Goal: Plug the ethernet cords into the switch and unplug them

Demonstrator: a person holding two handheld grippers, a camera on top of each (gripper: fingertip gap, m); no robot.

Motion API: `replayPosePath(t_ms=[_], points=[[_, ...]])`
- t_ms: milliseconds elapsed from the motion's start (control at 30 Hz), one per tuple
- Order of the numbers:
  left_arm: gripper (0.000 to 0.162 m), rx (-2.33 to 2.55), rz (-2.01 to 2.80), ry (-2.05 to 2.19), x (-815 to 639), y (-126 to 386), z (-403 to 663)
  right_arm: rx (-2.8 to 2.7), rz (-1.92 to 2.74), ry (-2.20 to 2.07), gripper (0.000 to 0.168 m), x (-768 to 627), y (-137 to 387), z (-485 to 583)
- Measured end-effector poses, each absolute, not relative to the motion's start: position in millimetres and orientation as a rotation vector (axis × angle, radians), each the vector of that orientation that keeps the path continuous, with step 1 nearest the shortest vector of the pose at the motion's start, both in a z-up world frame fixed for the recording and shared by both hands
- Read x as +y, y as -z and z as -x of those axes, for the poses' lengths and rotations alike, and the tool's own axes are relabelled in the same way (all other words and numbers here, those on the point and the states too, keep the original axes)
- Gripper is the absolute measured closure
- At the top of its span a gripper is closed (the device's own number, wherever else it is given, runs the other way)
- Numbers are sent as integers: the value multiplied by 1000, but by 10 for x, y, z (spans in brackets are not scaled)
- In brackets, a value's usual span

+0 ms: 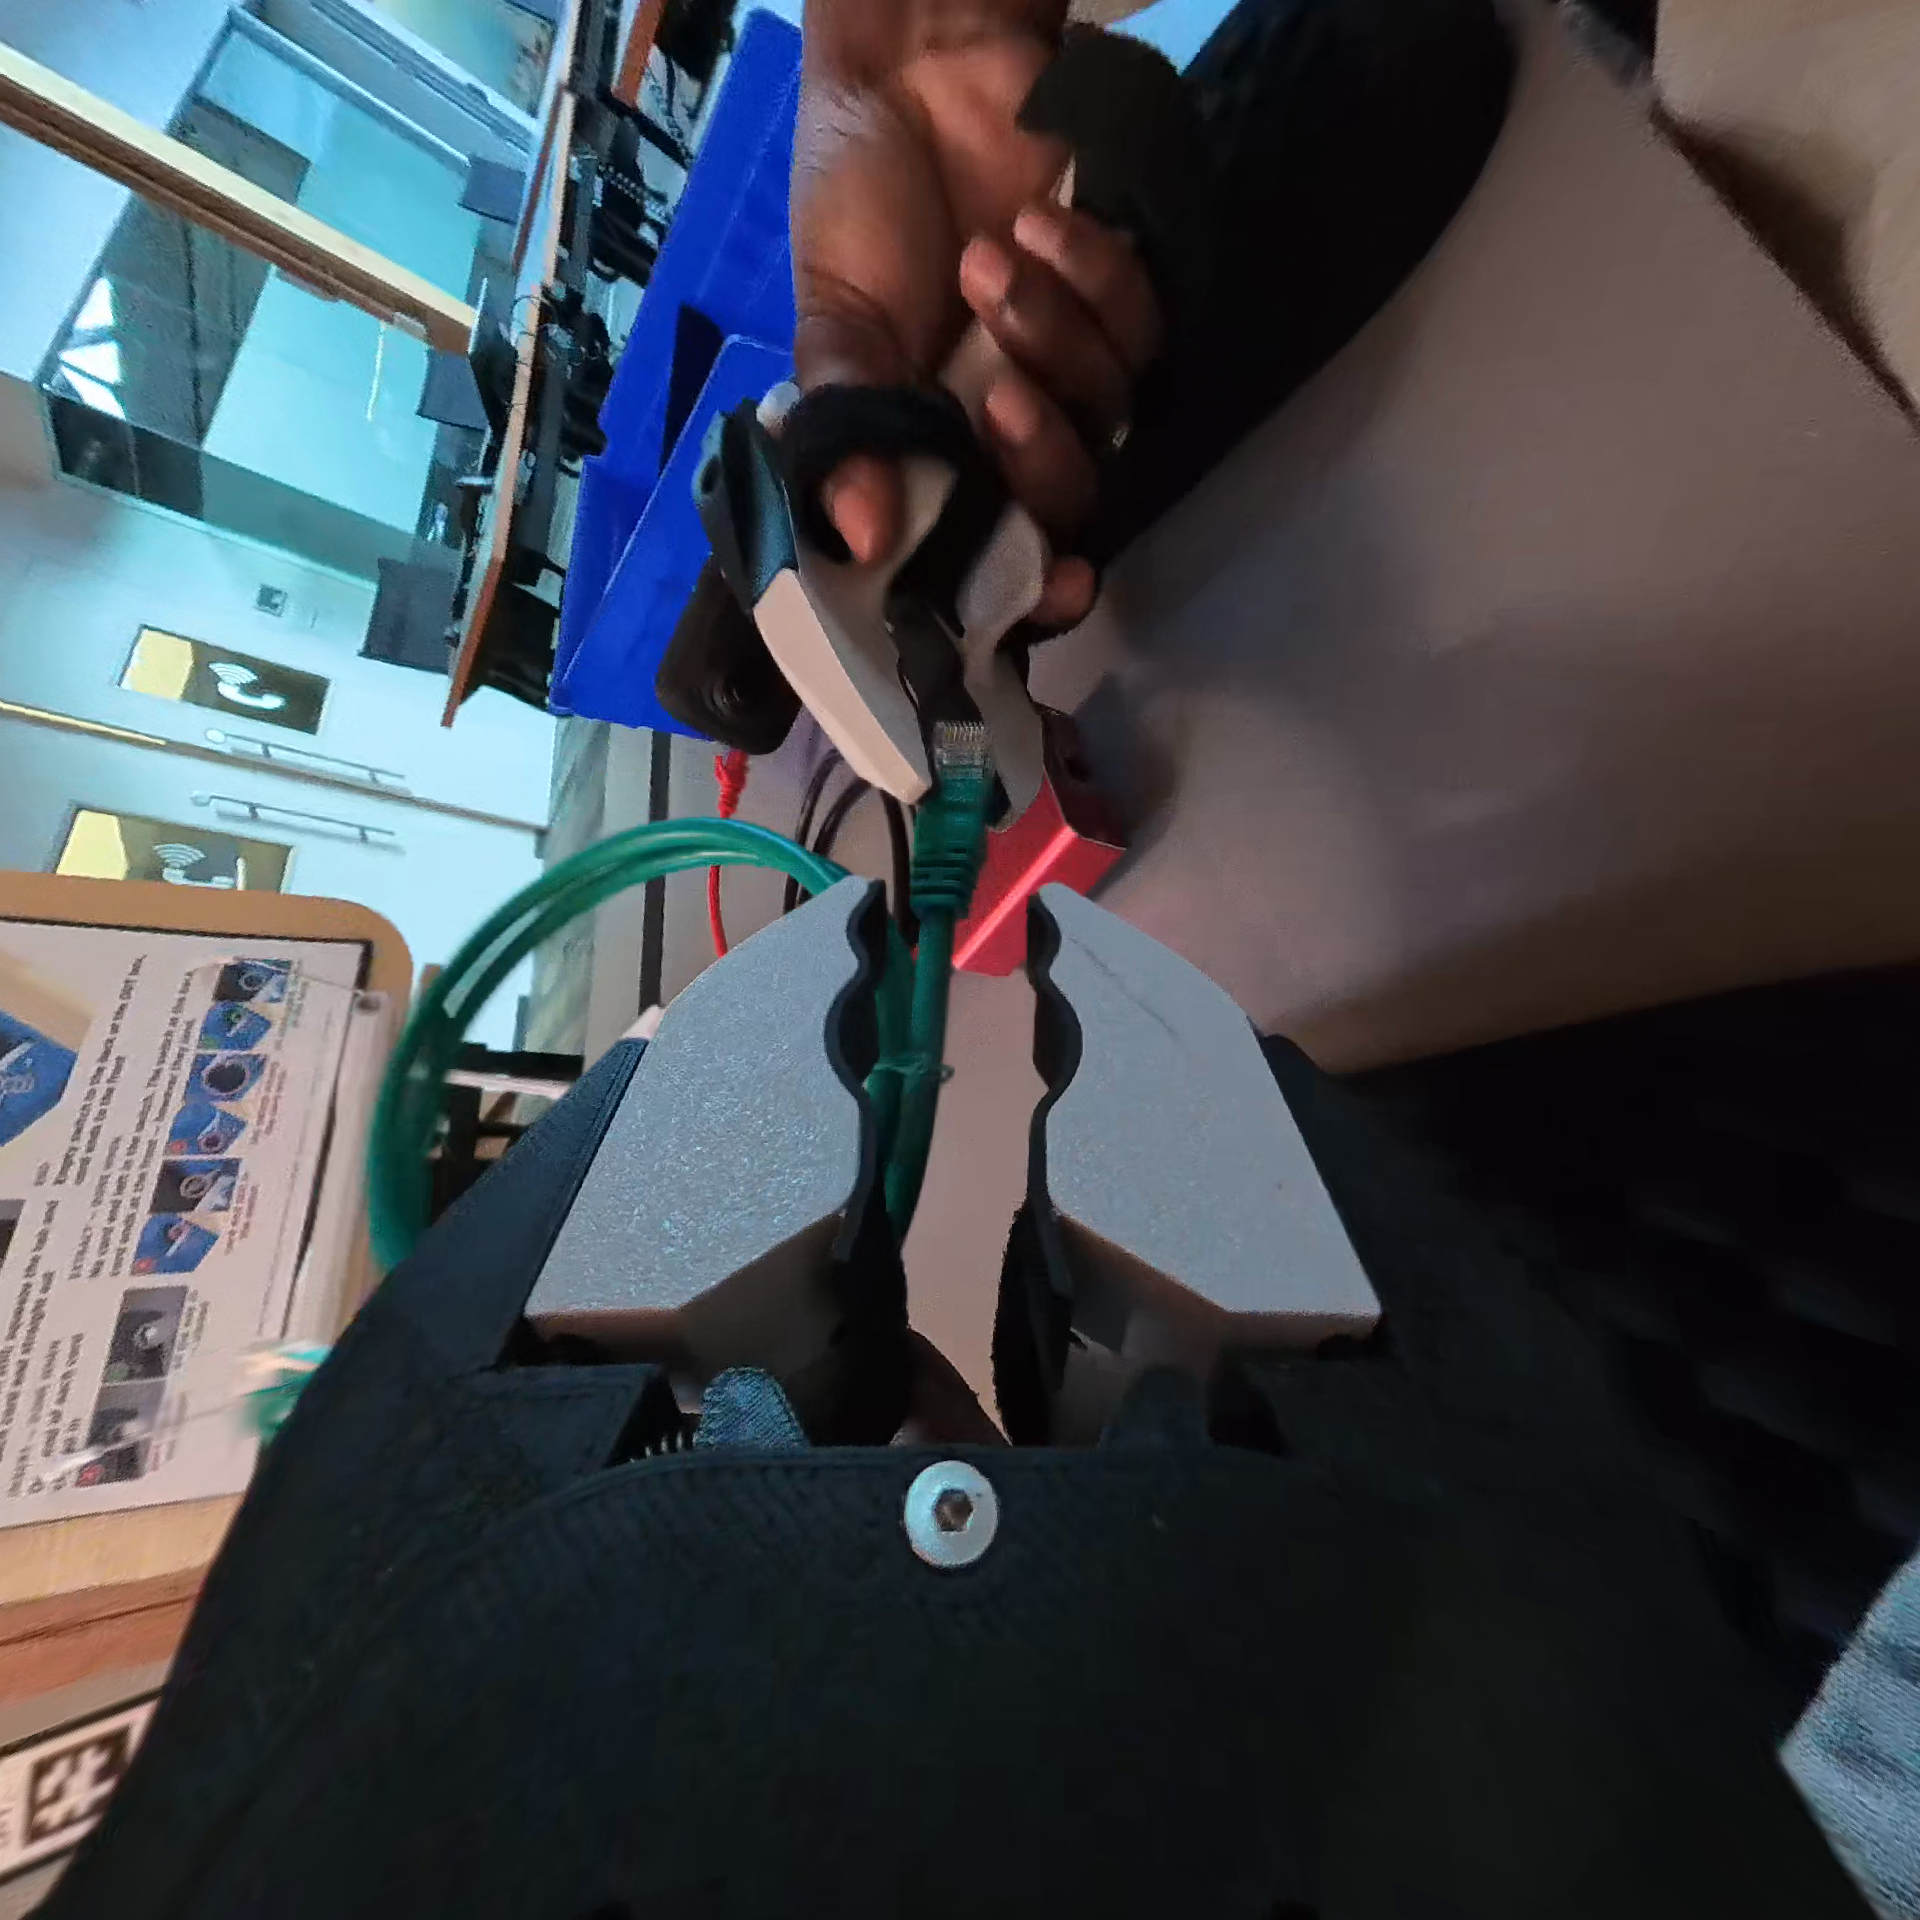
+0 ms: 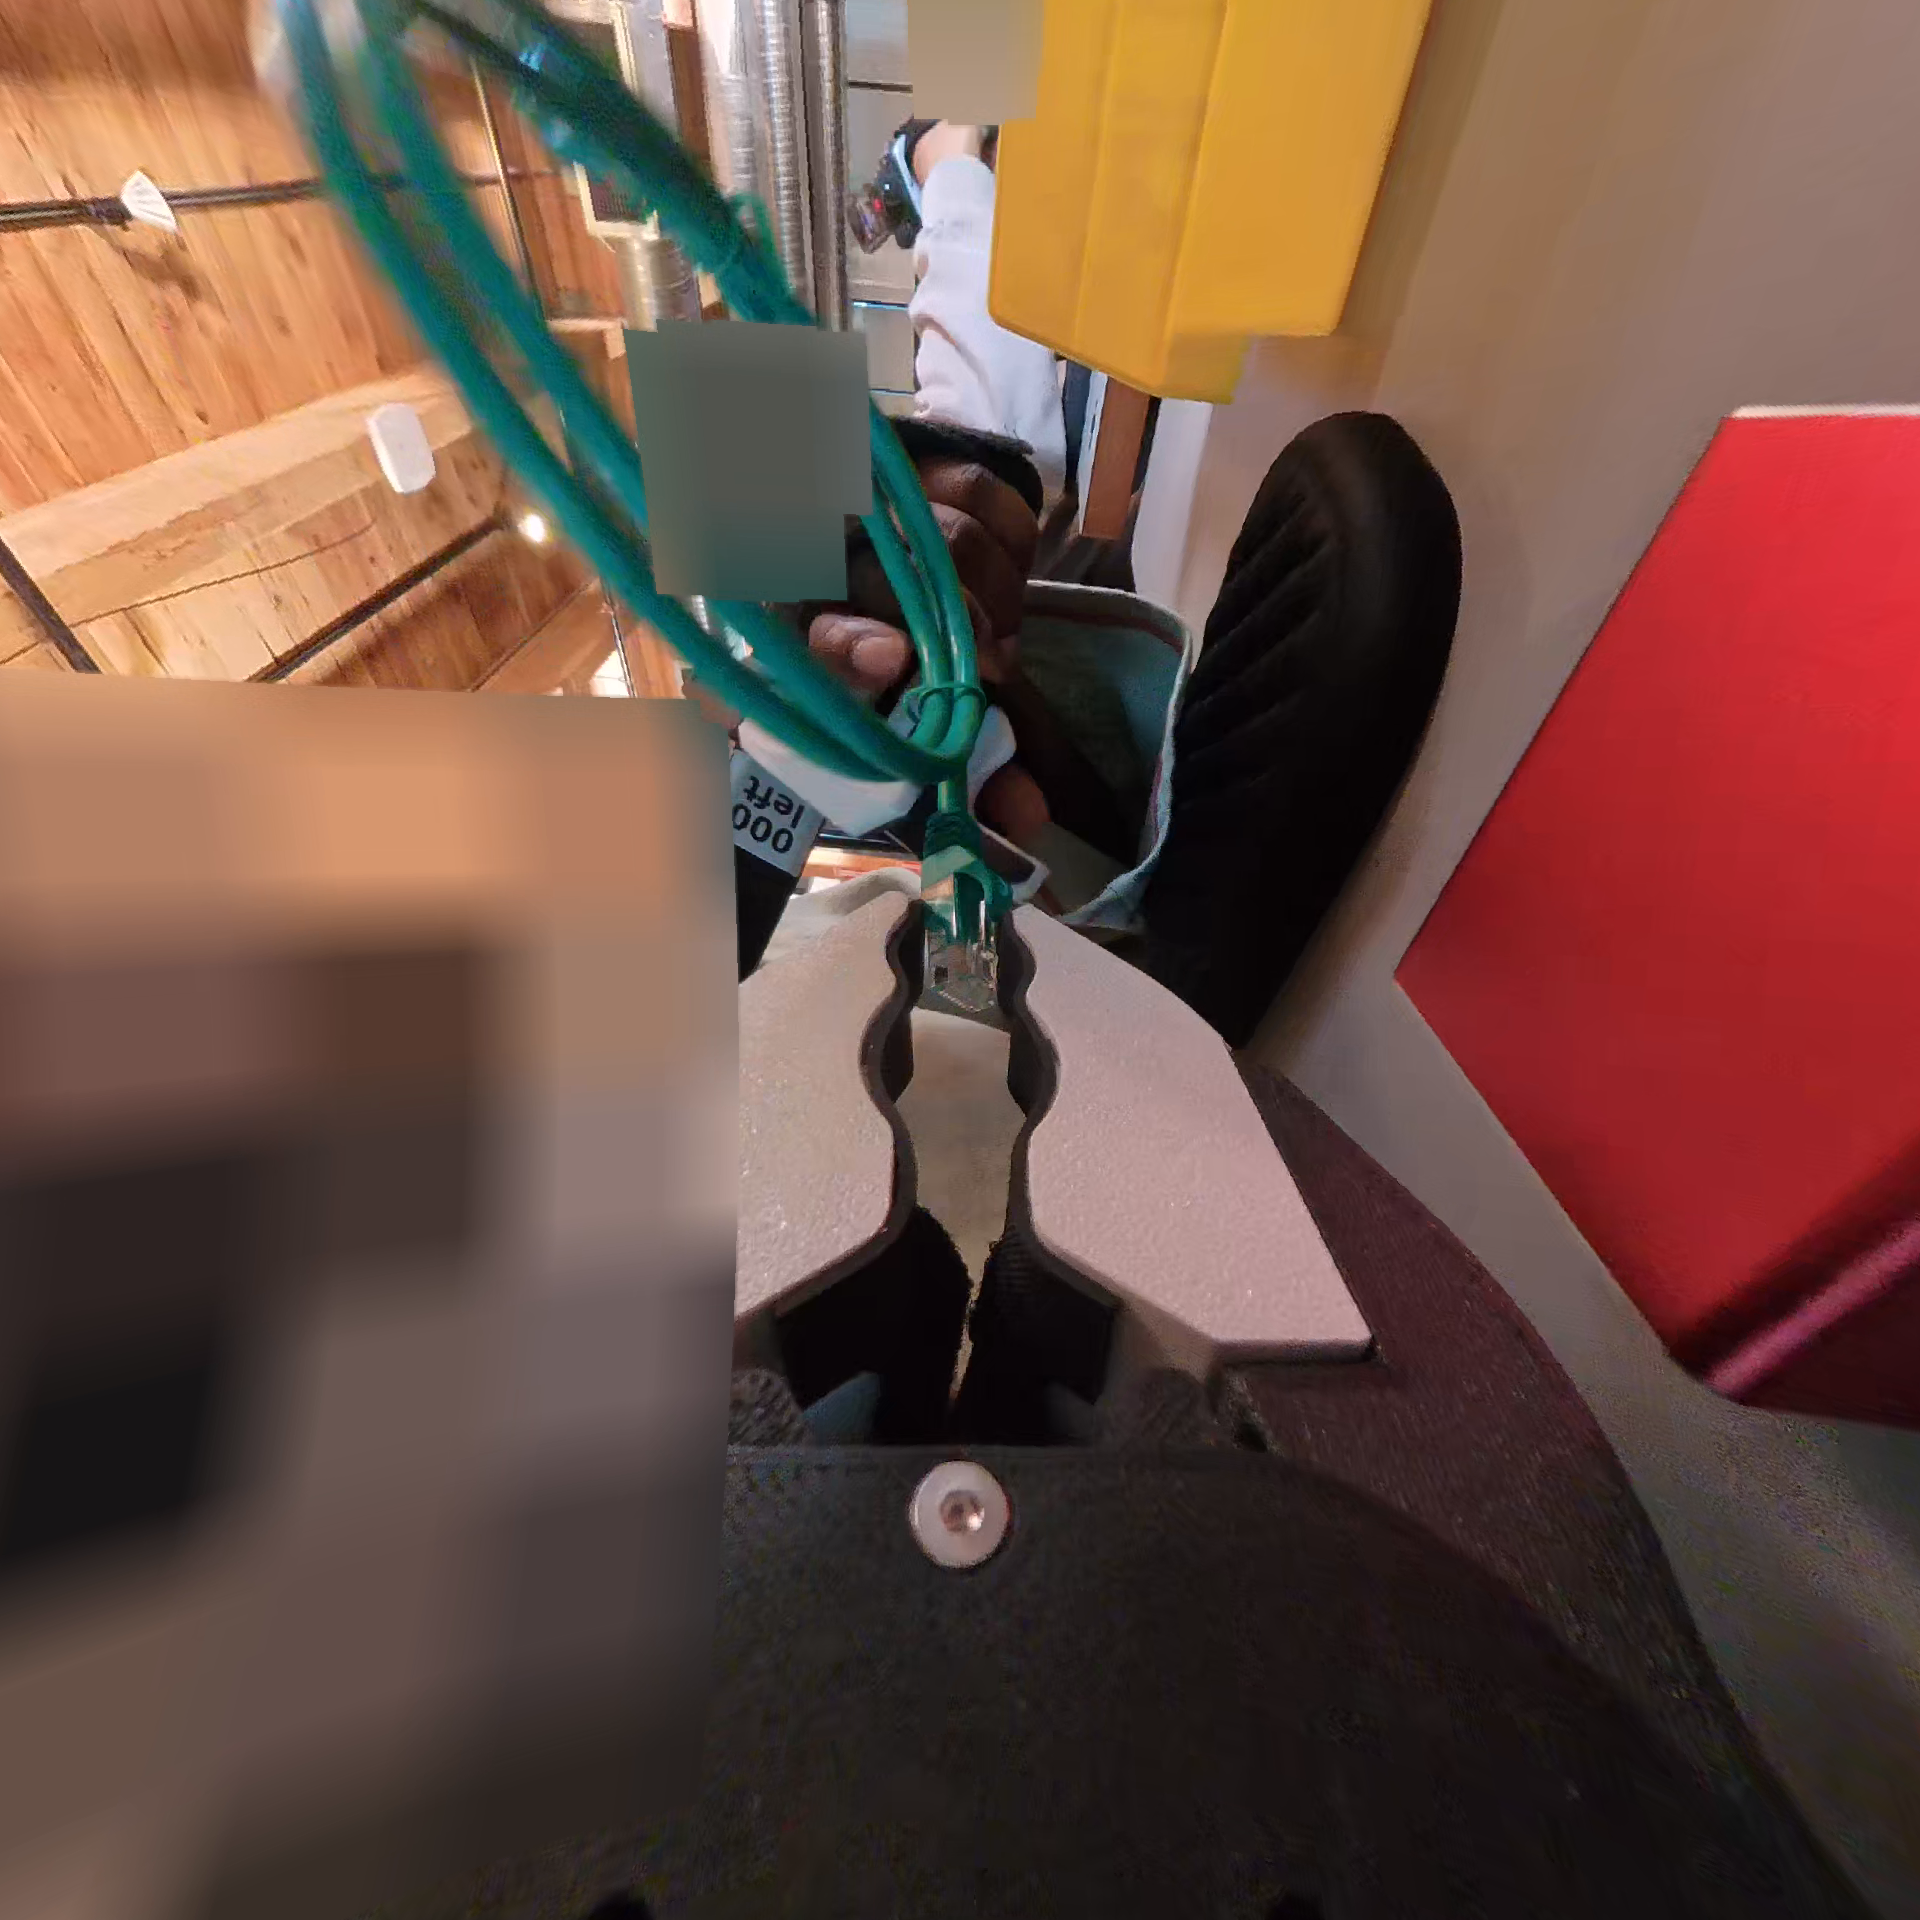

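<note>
Left wrist view: left gripper (image 1: 951, 925) fingers stand apart, the green ethernet cord (image 1: 932, 997) running loose between them. Beyond, the right gripper (image 1: 961, 774) pinches the clear plug (image 1: 957, 746), presumably to aim it. Red switch (image 1: 1023, 883) just behind the plug.

Right wrist view: right gripper (image 2: 961, 951) narrow, holding the plug (image 2: 961, 961); switch (image 2: 1683, 883) right of it, open bench (image 2: 1507, 312) between.

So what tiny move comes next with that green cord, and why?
Probably the left gripper lets the cord slip out: its fingers stand apart around the green cord, while the right gripper already pinches the clear plug at its tip. Then the right one can carry the plug to the red box nearby.
</note>
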State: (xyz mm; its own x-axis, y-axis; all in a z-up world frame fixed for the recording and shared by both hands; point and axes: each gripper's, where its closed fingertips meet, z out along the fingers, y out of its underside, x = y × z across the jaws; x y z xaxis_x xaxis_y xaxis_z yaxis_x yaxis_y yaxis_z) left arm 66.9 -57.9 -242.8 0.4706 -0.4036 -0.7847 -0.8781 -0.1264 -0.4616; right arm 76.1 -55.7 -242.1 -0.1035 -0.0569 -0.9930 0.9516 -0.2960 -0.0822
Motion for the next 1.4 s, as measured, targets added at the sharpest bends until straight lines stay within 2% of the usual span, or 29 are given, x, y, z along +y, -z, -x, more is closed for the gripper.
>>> replayPosePath(t_ms=[100,233,533,700,733,833,900,1033,1333,1367,1400], points=[[137,1147,1713,-616,-550,2465,-714,1092,-1308,1502,155,-607,2434,-808],[147,1217,1683,-651,-514,2520,-775,1109,-1293,1464,155,-661,2467,-853],[150,1221,1730,-659,-538,2549,-746,1177,-1262,1437,155,-616,2515,-861],[150,1035,1826,-664,-505,2468,-595,1461,-1205,1643,154,-550,2443,-754],[150,985,1850,-663,-506,2451,-543,1587,-1185,1721,150,-522,2423,-719],[150,847,1908,-666,-522,2427,-389,2003,-1079,1968,123,-413,2271,-631],[150,774,1919,-655,-530,2409,-340,2363,-970,2081,115,-350,2192,-609],[150,696,1905,-609,-524,2355,-348,2994,-701,2049,127,-337,2168,-648],[150,722,1914,-540,-493,2388,-451,3229,-491,1882,133,-497,2266,-569],[150,727,1913,-532,-495,2391,-464,3281,-450,1818,138,-499,2301,-556],[151,735,1915,-516,-499,2401,-483,3329,-414,1747,151,-493,2343,-543]])
